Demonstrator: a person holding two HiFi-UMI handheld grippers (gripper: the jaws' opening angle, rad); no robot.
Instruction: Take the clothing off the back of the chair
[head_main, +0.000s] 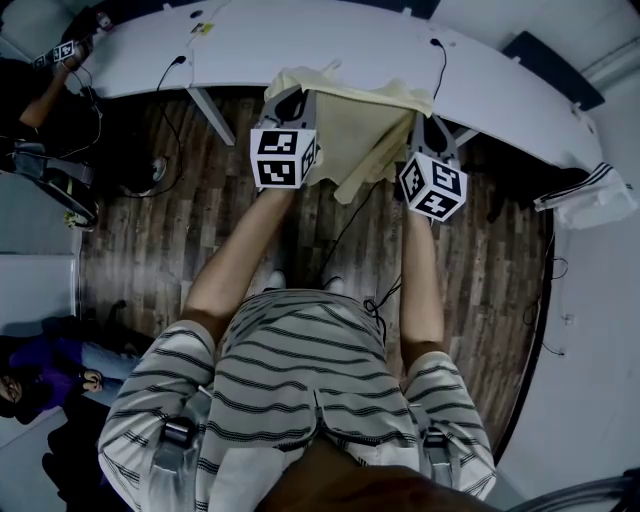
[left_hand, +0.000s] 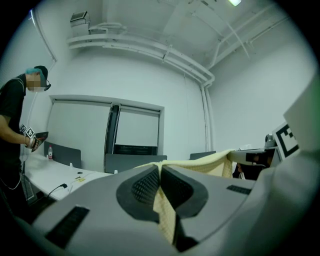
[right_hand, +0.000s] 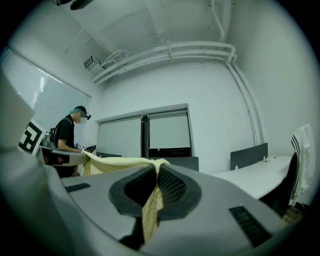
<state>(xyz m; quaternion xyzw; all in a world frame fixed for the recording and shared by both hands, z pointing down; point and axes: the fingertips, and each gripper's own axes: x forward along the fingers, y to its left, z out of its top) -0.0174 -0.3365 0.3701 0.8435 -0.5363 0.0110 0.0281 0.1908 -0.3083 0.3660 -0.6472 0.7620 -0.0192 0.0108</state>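
A pale yellow garment (head_main: 352, 125) hangs stretched between my two grippers, in front of the white desk. My left gripper (head_main: 288, 103) is shut on its left edge, and the cloth (left_hand: 162, 210) runs pinched between the dark pads. My right gripper (head_main: 430, 130) is shut on the right edge, with the cloth (right_hand: 150, 207) hanging down between its pads. From each gripper view the fabric runs across to the other gripper. Both grippers point level. No chair back shows under the garment.
A long curved white desk (head_main: 330, 40) with cables lies just beyond the garment. A white striped garment (head_main: 585, 190) hangs at the desk's right end. One person (head_main: 45, 80) stands at the far left and another (head_main: 40, 375) sits lower left. The floor is wood.
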